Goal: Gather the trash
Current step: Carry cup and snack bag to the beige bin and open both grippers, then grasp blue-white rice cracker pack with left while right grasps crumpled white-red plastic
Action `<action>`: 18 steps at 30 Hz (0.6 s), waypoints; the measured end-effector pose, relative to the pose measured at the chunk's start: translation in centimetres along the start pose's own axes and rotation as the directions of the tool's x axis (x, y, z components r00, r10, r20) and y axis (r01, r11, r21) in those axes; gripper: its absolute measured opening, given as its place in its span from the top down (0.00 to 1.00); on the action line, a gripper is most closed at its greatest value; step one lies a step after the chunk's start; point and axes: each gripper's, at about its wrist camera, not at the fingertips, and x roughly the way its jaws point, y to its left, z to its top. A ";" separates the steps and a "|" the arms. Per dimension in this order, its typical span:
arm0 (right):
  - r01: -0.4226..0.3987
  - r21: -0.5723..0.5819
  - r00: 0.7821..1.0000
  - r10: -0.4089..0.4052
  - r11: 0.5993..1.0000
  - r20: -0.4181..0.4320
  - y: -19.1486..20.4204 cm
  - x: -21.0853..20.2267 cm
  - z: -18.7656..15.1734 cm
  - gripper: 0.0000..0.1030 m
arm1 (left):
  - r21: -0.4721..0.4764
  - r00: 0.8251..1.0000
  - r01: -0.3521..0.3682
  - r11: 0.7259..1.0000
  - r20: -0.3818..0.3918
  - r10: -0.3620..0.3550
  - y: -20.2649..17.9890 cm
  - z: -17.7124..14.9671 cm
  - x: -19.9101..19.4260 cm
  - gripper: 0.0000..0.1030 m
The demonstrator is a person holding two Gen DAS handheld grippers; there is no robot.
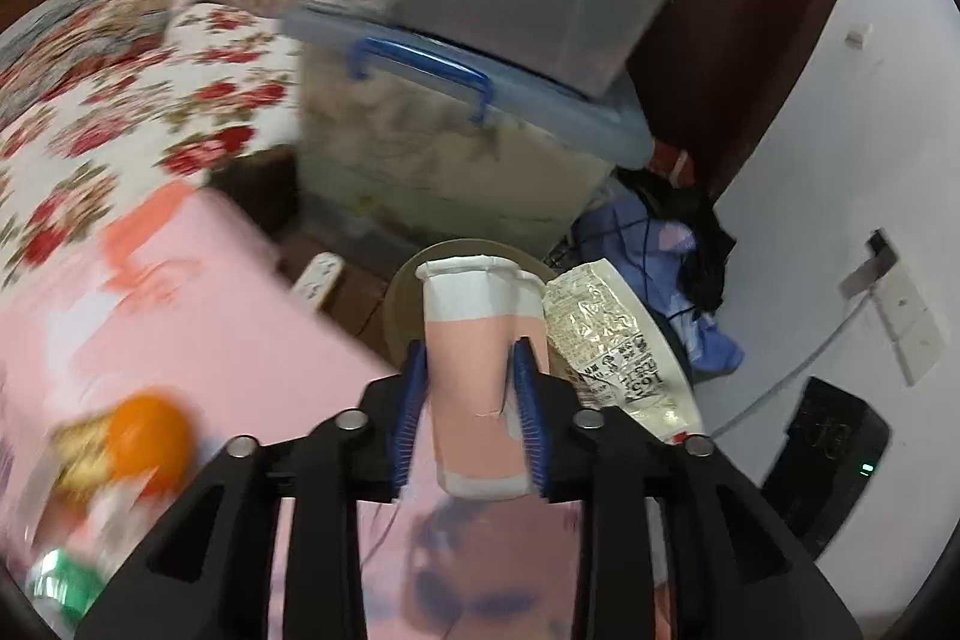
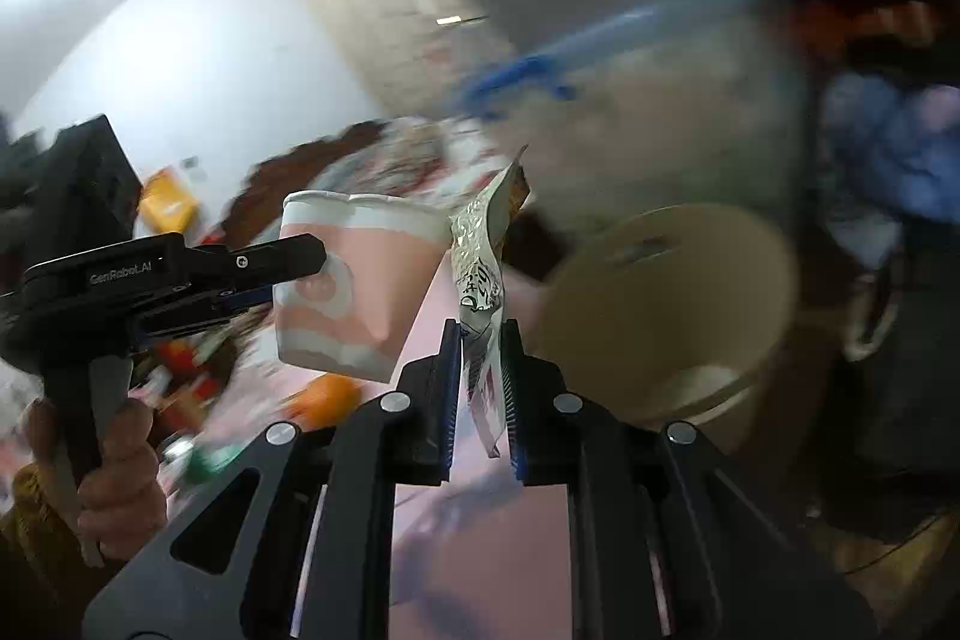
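Observation:
My left gripper (image 1: 470, 347) is shut on a pink and white paper cup (image 1: 474, 340), squeezing it, held above the pink table's edge. The cup also shows in the right wrist view (image 2: 354, 280), with the left gripper (image 2: 300, 268) clamped on it. My right gripper (image 2: 482, 334) is shut on a crinkled silver snack wrapper (image 2: 480, 268). The wrapper shows in the left wrist view (image 1: 618, 340) just right of the cup. A tan bin (image 2: 666, 304) stands below, to the right of the wrapper; part of its rim (image 1: 408, 280) peeks out behind the cup.
The pink table (image 1: 210, 328) holds an orange (image 1: 150, 442), a green-labelled item (image 1: 63, 586) and other clutter. Stacked plastic storage boxes (image 1: 456, 142) stand behind the bin. A floral bed (image 1: 120, 100) is at left, clothes (image 1: 672, 256) and a black device (image 1: 828, 454) at right.

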 end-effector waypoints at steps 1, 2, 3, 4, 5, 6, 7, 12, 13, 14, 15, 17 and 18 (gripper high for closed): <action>0.031 0.012 0.999 -0.031 0.999 -0.007 -1.4 0.9 0.7 0.81 | 0.022 0.999 -0.030 0.999 -0.018 0.031 -0.7 0.8 2.2 0.39; 0.073 0.026 0.996 -0.072 0.997 -0.046 -2.9 2.6 1.4 0.69 | 0.037 0.998 -0.063 0.997 -0.028 0.064 -1.2 1.4 3.7 0.34; 0.101 0.050 0.991 -0.096 0.994 -0.089 -4.1 4.0 1.8 0.31 | 0.059 0.992 -0.113 0.992 -0.051 0.116 -1.6 1.7 5.8 0.36; 0.114 0.084 0.989 -0.105 0.990 -0.105 -5.3 4.7 1.7 0.15 | 0.063 0.988 -0.134 0.989 -0.072 0.138 -1.5 1.8 6.6 0.38; 0.119 0.108 0.990 -0.110 0.987 -0.089 -5.8 4.9 1.7 0.16 | 0.047 0.985 -0.139 0.989 -0.100 0.144 -1.2 1.5 7.1 0.40; 0.127 0.126 0.990 -0.118 0.984 -0.076 -6.3 4.8 1.6 0.19 | 0.022 0.986 -0.123 0.992 -0.114 0.125 -0.8 1.0 6.9 0.40; 0.121 0.132 0.991 -0.113 0.984 -0.066 -6.4 4.2 1.2 0.22 | -0.005 0.991 -0.084 0.996 -0.104 0.083 -0.2 0.4 5.7 0.40; 0.023 0.173 1.000 -0.020 0.985 -0.017 -5.0 3.2 0.4 0.35 | -0.047 0.999 0.033 0.998 -0.027 -0.034 2.2 -4.0 -3.4 0.40; -0.007 0.163 1.000 0.011 0.987 -0.024 -3.9 3.5 0.1 0.37 | -0.050 0.999 0.034 0.998 0.009 -0.033 3.4 -5.9 -6.8 0.40; -0.029 0.153 0.999 0.034 0.988 -0.034 -3.2 3.7 0.1 0.40 | -0.051 0.999 0.021 0.998 0.033 -0.019 3.9 -7.0 -8.8 0.39; -0.059 0.141 0.997 0.067 0.988 -0.048 -2.1 4.1 -0.3 0.44 | -0.058 0.998 0.002 0.998 0.058 0.001 4.7 -8.3 -11.1 0.39; -0.129 0.120 0.987 0.140 0.984 -0.085 0.7 4.8 -1.1 0.46 | -0.109 0.992 -0.068 0.992 0.102 0.079 7.6 -11.3 -16.0 0.39; -0.165 0.108 0.978 0.177 0.980 -0.112 2.2 5.3 -1.7 0.47 | -0.141 0.987 -0.103 0.985 0.109 0.118 8.9 -12.4 -17.7 0.39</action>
